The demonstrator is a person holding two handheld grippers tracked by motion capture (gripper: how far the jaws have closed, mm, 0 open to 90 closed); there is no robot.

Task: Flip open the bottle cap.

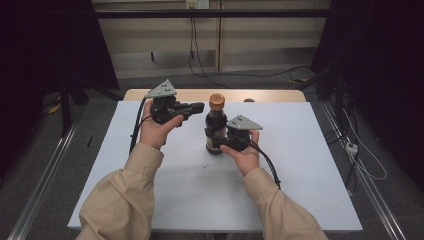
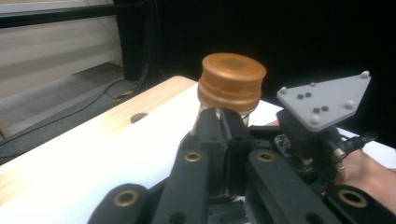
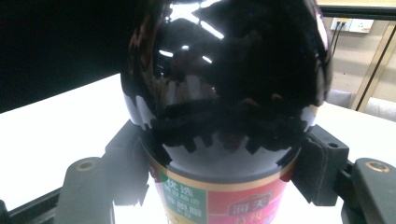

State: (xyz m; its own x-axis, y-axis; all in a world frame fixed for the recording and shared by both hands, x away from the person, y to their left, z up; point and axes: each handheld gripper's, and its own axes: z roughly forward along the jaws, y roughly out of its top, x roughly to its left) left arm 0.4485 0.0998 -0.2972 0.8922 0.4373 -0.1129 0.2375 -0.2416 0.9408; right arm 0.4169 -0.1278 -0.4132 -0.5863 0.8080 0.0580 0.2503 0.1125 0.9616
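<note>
On white table [image 1: 300, 150]: right hand-held gripper [image 1: 220, 141] clamps dark bottle [image 1: 216, 131]; left hand-held gripper [image 1: 199, 106] jaws together beside cap [image 2: 232, 81].

High view: above the table [image 1: 300, 150], facing forward and down.
Gripper views: close on the bottle [image 1: 216, 125], shared by all.

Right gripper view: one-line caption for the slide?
Right gripper clamps the dark sauce bottle at its labelled lower body, jaws pressed to both sides, over the white table.
</note>
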